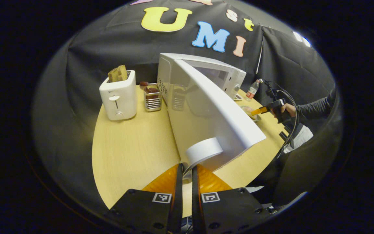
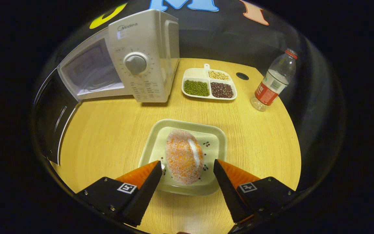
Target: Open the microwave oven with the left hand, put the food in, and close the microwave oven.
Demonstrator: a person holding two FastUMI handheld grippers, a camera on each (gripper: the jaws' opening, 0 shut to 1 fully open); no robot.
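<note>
Left gripper (image 1: 187,169) pinches door handle (image 1: 204,150); right gripper (image 2: 187,169) wide open over wooden table (image 2: 109,130).

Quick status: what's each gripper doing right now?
Left gripper: shut on the microwave door handle.
Right gripper: open, fingers either side of the food.

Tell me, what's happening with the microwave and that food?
A person is using two hand-held grippers. The left hand-held gripper is shut on the door handle of the microwave, whose door is swung open. The right hand-held gripper is open around the orange-speckled food on its plate, not gripping yet. Nothing sits inside the microwave yet.
</note>
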